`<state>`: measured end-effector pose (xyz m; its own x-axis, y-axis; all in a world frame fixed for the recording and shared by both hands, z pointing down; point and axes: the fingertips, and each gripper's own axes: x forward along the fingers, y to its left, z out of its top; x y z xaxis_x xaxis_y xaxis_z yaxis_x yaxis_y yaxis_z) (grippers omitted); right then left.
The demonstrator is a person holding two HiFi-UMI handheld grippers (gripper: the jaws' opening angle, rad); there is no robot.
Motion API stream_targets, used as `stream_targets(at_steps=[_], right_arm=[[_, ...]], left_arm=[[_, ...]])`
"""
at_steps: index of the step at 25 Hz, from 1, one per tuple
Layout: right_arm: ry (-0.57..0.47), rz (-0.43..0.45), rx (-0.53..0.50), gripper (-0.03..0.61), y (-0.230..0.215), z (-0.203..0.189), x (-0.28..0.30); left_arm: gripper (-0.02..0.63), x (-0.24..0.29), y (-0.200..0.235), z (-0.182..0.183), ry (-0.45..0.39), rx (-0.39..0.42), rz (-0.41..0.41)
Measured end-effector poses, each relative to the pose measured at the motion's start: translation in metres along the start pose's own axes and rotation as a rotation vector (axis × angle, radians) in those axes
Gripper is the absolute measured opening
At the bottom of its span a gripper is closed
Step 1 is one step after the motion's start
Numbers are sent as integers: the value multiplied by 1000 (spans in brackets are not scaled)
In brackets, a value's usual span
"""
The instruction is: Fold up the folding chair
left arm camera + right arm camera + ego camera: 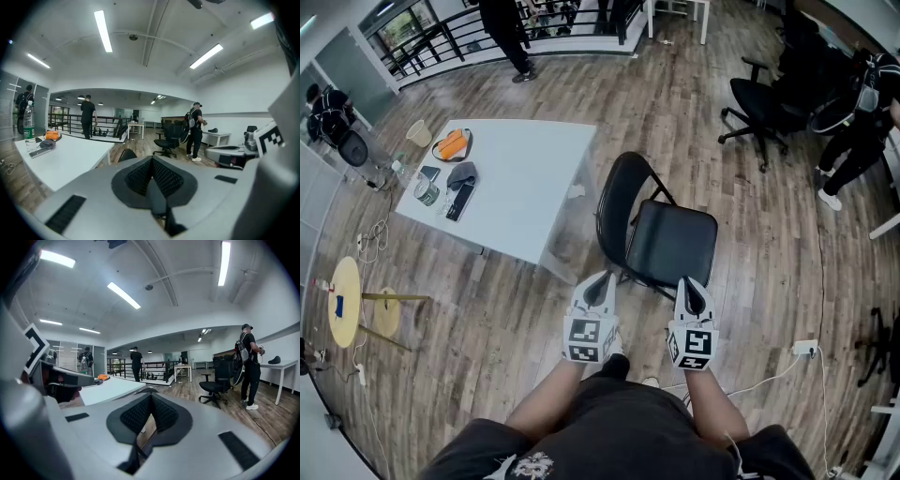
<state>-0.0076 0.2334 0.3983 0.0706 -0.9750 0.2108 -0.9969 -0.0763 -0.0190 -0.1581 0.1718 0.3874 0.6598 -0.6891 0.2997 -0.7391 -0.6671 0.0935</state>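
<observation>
Only the head view shows us the whole black padded metal folding chair [670, 242], standing unfolded; left gripper [599, 283] and right gripper [694, 289] are closed, empty.

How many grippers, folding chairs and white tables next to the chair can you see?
Grippers: 2, the left gripper and the right gripper
Folding chair: 1
White table beside it: 1
Total: 4

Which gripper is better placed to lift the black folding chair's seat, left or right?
Probably the right gripper: its shut jaws hang over the front edge of the black folding chair seat. The left gripper, also shut, is off to the chair's side, over the wooden floor.
</observation>
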Motion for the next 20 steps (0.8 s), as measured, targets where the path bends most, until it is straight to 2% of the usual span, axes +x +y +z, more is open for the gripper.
stream_targets(at_steps=[4,8,12,20], right_arm=[[34,-5,3,12,1,-7,52],[87,-5,-14,12,4,-23,79],[128,-12,-38,12,0,-39,100],[170,-42,2,12,-46,-63,146]], left_arm=[[5,51,47,6,41,8,27],[3,90,80,7,76,8,22],[3,118,104,9,95,12,4],[5,178,132,1,181,55,52]])
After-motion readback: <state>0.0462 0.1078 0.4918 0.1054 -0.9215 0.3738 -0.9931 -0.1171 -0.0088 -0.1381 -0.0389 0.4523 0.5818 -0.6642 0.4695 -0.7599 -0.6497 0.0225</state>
